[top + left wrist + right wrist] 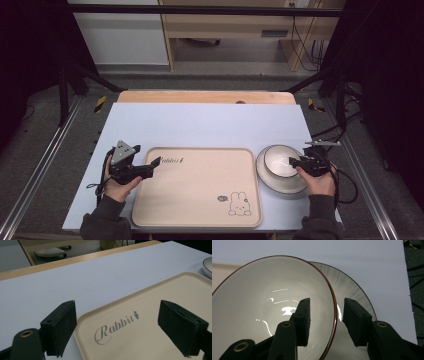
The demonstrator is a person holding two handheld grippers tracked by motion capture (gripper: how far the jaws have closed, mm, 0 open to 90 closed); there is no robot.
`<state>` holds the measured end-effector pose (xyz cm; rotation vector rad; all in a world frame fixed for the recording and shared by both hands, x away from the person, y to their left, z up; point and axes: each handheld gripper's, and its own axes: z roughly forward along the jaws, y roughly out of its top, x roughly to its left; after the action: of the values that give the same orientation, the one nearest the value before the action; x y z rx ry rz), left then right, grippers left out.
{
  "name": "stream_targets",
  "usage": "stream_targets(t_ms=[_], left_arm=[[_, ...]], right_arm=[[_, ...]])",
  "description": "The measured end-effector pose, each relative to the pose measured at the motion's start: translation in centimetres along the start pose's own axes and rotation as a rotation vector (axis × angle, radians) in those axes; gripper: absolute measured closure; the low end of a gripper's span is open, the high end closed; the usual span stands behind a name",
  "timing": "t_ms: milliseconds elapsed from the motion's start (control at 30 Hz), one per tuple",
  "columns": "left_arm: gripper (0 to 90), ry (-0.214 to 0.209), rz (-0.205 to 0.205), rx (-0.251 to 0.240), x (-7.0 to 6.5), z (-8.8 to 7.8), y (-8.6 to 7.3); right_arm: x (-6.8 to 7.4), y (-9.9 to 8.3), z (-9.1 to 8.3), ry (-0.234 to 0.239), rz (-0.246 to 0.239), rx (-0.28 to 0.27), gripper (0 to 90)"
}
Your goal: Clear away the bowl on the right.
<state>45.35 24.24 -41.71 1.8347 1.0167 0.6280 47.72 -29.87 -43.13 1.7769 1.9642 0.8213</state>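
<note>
A white bowl (pixel 276 159) with a brown rim rests in a wider white plate (pixel 280 186) at the right of the table. My right gripper (pixel 295 161) reaches in from the right and straddles the bowl's near rim. In the right gripper view its pads stand on either side of the bowl (pixel 262 302) wall, with a gap on each side, above the plate (pixel 353 290). A beige tray (pixel 200 200) lies in the middle. My left gripper (pixel 153 167) hangs open over its left far corner, and the left gripper view shows the left gripper (pixel 117 307) wide over the tray (pixel 155 295).
A pale blue mat (pixel 200 125) covers the wooden table (pixel 205 96). The tray carries the word "Rabbit" (pixel 116 326) and a small rabbit drawing (pixel 239 205). Dark frame rails run along both sides of the table, and floor lies beyond the mat's right edge.
</note>
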Motion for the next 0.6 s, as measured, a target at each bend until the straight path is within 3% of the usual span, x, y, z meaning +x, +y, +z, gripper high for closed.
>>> stream_targets(t_ms=[600], left_arm=[[15.2, -0.002, 0.001, 0.004, -0.06, 0.09, -0.03]], right_arm=[[-0.27, 0.09, 0.53, 0.000, 0.037, 0.054, 66.4]])
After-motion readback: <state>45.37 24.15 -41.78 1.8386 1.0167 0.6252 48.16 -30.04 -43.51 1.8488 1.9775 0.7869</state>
